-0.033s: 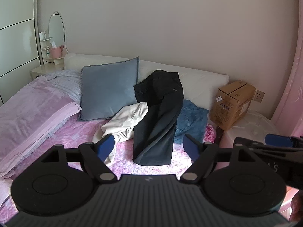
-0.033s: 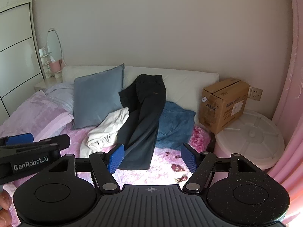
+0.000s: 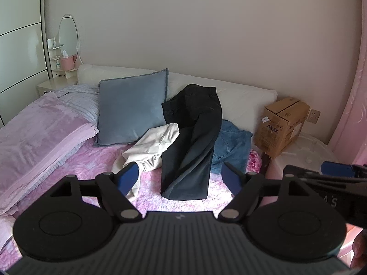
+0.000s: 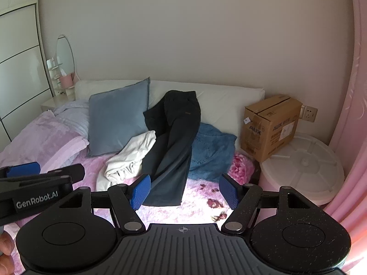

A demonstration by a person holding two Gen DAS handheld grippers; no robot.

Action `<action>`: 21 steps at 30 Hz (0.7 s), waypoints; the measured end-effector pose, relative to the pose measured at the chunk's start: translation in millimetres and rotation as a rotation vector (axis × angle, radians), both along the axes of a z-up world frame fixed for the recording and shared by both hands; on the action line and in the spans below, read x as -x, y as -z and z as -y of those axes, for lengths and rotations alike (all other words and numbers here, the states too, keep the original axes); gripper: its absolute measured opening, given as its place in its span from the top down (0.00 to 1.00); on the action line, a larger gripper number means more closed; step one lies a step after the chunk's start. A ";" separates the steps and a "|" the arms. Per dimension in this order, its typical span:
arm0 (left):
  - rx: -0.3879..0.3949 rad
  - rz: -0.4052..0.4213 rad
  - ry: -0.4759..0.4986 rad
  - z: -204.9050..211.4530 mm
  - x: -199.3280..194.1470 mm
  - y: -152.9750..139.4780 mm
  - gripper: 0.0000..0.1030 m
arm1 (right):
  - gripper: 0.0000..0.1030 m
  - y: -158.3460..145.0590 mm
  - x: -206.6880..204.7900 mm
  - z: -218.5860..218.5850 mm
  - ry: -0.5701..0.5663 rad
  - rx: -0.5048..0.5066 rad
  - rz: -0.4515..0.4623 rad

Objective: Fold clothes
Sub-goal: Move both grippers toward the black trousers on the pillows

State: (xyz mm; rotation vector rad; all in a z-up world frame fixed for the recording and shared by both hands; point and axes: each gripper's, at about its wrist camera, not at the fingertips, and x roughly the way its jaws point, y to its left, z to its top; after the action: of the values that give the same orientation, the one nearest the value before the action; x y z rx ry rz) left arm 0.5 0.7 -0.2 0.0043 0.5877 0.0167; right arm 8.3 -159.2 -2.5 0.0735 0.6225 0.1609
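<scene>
Bedroom scene viewed along both grippers. The left gripper [image 3: 181, 178] hangs above the near edge of the bed [image 3: 91, 160], its blue pads spread wide apart and holding nothing. The right gripper [image 4: 184, 189] hangs beside it at a similar height, its pads likewise spread apart and empty. The clothes lie in a loose heap near the head of the bed: black trousers [image 3: 195, 142] drape from the white headboard cushion [image 3: 243, 100] down onto the pink bedspread; a cream garment [image 3: 151, 149] lies crumpled against their left side, touching them; blue jeans [image 3: 231, 146] lie partly beneath their right side. A grey-blue pillow [image 3: 130, 110] leans upright to the left of the heap. A cardboard box [image 4: 270, 123] rests on a round white lid [image 4: 305, 162] to the right of the bed.
</scene>
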 end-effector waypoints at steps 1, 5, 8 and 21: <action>-0.001 0.001 -0.002 -0.2 -0.1 0.0 0.25 | 0.32 -0.4 0.1 -0.2 -0.001 0.000 0.001; -0.004 0.006 -0.011 -2.3 -4.2 -1.1 0.25 | 0.32 -1.7 0.4 -0.8 -0.003 0.000 0.003; -0.003 0.010 -0.010 -2.5 0.2 -3.4 0.25 | 0.32 -2.8 0.6 -1.3 -0.005 0.000 0.005; 0.020 -0.007 -0.005 -18.2 -9.6 1.4 0.25 | 0.32 -3.7 -8.6 -7.5 -0.005 0.010 0.008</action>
State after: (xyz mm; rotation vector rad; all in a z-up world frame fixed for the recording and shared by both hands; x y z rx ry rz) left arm 10.1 18.9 -1.6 -0.0162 0.5944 0.0161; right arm 17.0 -151.7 1.2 0.0615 0.6155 0.1632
